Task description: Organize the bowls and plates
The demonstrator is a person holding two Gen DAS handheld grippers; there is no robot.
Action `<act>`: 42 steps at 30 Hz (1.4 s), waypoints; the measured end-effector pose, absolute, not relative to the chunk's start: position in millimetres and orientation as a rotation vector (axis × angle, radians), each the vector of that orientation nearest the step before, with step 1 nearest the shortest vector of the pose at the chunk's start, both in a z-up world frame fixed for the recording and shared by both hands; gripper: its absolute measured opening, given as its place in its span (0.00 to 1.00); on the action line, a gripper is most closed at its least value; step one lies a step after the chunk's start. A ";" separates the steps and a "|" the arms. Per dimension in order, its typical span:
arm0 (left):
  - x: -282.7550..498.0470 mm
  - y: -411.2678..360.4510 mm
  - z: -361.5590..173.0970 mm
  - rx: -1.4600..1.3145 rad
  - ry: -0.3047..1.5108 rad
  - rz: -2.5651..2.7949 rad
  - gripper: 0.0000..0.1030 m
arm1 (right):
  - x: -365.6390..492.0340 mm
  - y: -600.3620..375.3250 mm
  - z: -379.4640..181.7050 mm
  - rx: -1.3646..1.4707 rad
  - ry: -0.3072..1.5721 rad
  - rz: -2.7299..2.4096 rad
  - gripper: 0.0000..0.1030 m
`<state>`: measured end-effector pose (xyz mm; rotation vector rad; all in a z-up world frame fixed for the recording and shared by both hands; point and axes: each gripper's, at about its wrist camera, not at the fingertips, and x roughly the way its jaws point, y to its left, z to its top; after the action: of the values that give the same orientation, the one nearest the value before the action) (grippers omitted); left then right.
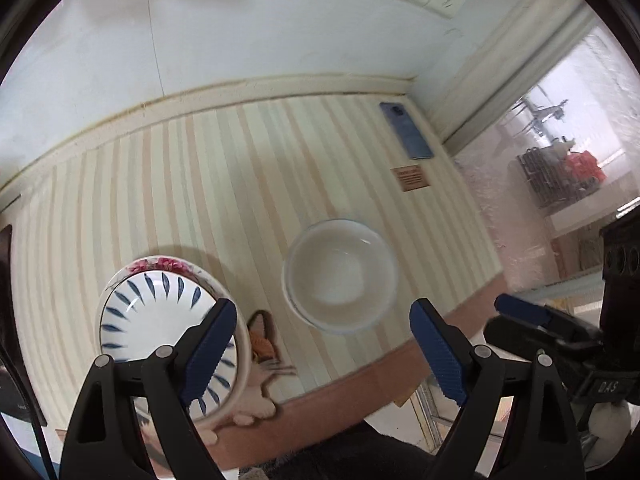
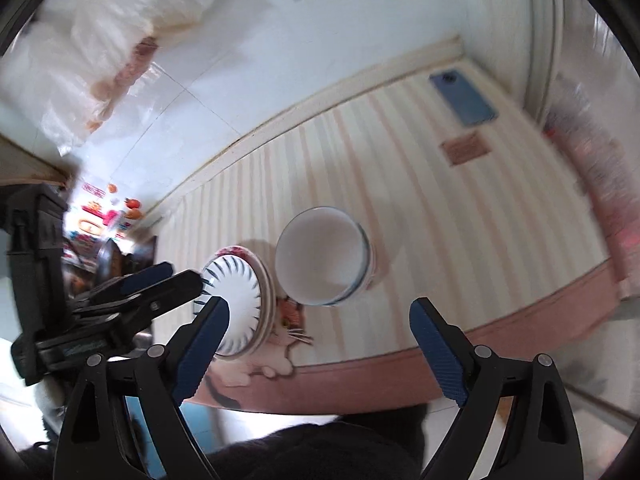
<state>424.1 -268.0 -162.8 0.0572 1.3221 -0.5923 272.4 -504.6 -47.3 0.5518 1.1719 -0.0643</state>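
Lettering "DAS" marks right tongs [image 1: 520,312].

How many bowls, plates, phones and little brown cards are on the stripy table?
Bowls: 2, a blue-leaf bowl and a plain white bowl
Plates: 1, a red-flowered plate under the blue-leaf bowl
Phones: 1, a blue phone
Brown cards: 1
Total: 5

**Where the dishes sit from the left gripper**

A plate [image 1: 160,320] rests on another plate [image 1: 158,265], under the left gripper's [image 1: 322,354] left finger; a bowl [image 1: 340,276] stands ahead between the fingers, apart from the stack; a phone [image 1: 406,130] lies far ahead, rightward, near the wall; the right gripper [image 2: 320,354] is off to the right.
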 end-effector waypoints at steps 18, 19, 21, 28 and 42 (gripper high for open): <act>496.4 -316.1 -313.7 0.038 1.663 -0.647 0.55 | 339.1 -542.8 -248.3 0.894 1.378 0.097 0.91; 495.7 -317.6 -319.0 0.034 1.685 -0.653 0.44 | 341.5 -541.5 -253.8 0.903 1.384 0.111 0.90; 495.1 -318.4 -323.5 -0.011 1.703 -0.688 0.43 | 347.4 -537.7 -264.4 0.918 1.396 0.136 0.83; 497.1 -307.9 -321.3 -0.101 1.686 -0.676 0.42 | 362.1 -530.5 -289.6 0.938 1.410 0.166 0.61; 497.2 -303.3 -312.9 -0.103 1.670 -0.586 0.42 | 362.1 -535.6 -295.8 1.037 1.409 0.200 0.59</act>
<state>497.2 -303.3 -312.9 -0.1025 1.6704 -0.5858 362.1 -535.6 -295.8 1.0368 1.4086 0.2000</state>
